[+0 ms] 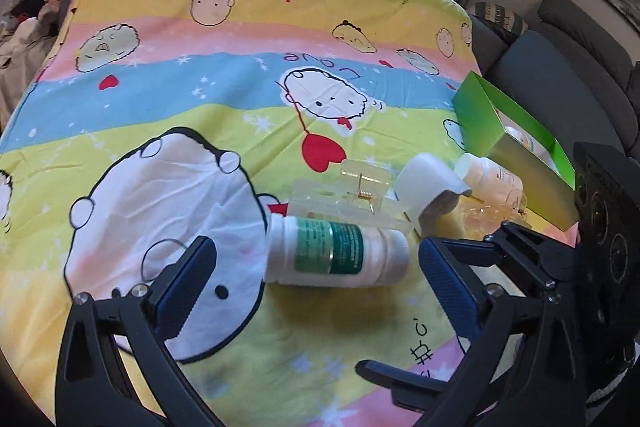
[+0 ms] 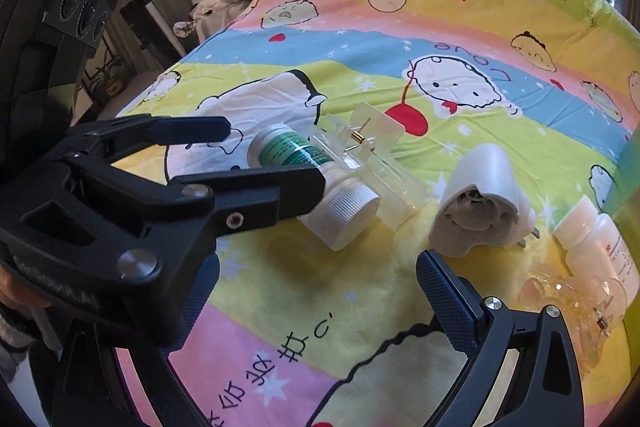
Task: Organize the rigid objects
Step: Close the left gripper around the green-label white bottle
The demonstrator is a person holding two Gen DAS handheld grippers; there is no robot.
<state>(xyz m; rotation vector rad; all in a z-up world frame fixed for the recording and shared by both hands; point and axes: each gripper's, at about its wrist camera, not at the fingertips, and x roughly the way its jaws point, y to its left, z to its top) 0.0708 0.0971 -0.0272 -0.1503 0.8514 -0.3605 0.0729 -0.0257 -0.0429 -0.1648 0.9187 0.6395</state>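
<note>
A white pill bottle with a green label [image 1: 334,251] lies on its side on the cartoon cloth, between the open fingers of my left gripper [image 1: 316,267]; it also shows in the right wrist view [image 2: 316,179]. A clear yellowish hair clip [image 1: 352,197] lies just behind it. A white plug adapter [image 1: 430,187] lies to the right. A second white bottle [image 1: 490,179] lies by a green box [image 1: 516,143]. My right gripper [image 2: 316,303] is open and empty, near the front of the cloth. The left gripper [image 2: 256,155] crosses the right wrist view around the green-label bottle.
A small clear amber clip [image 2: 568,303] lies beside the second bottle [image 2: 600,251]. A grey sofa [image 1: 560,67] stands to the right of the table. Clothes are piled beyond the left edge [image 1: 28,23]. Windows are behind the far edge.
</note>
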